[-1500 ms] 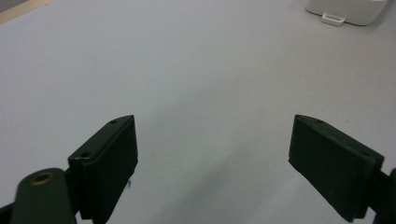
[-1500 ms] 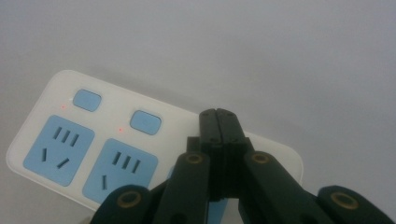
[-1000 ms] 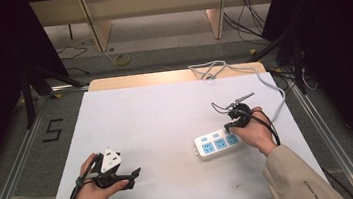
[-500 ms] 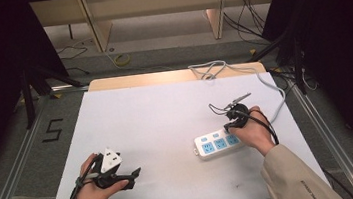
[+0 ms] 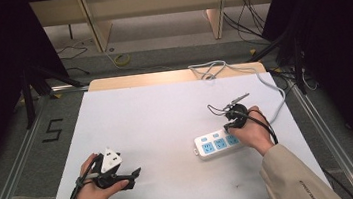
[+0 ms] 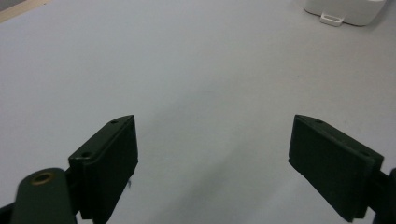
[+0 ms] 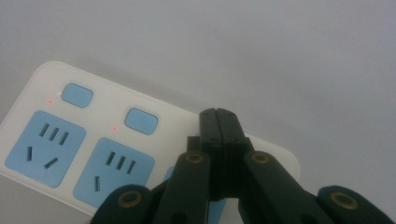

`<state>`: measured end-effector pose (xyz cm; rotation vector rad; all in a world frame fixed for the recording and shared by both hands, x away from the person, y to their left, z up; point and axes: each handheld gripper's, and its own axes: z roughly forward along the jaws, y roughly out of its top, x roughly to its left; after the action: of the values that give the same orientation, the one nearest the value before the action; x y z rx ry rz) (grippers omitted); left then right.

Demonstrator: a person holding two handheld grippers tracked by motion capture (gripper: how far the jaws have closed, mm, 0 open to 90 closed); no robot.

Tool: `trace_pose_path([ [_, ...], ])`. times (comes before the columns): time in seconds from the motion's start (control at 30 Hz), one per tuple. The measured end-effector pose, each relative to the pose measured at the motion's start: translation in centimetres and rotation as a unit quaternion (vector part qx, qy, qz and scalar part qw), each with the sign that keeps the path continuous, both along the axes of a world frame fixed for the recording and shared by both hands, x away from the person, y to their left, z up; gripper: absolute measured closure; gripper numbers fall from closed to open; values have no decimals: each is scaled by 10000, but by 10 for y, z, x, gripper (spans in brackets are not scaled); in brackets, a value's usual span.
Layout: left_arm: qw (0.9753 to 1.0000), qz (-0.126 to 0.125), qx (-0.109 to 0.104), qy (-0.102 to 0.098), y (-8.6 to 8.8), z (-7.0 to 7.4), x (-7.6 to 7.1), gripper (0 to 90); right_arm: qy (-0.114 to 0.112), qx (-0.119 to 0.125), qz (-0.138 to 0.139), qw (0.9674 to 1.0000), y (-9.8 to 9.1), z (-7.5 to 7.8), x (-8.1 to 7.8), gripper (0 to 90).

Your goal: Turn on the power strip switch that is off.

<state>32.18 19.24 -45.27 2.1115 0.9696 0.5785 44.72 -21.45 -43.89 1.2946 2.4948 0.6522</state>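
The right tongs are pressed together with nothing between them, their tips poised over the white power strip, above the end of it where the third switch would sit; whether they touch the strip cannot be told. In the right gripper view two blue switches lie just to the left of the tips, each with a small red light beside it, and two blue sockets sit below those. In the high view the strip lies on the white counter directly under the right hand, and its white cord runs away from that hand toward the far edge. The left tongs are spread wide and hold nothing, hovering low over bare counter; the near end of the strip lies well ahead of them and off to their right. The left hand sits at the near left corner, well apart from the strip.
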Motion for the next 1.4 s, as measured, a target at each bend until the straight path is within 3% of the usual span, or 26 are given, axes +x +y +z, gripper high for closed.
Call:
trace_pose_path([
  [1.4,10000,-7,4,-7,0,0,0,153,91,-51,-60,9999,2,0,2,900],
])
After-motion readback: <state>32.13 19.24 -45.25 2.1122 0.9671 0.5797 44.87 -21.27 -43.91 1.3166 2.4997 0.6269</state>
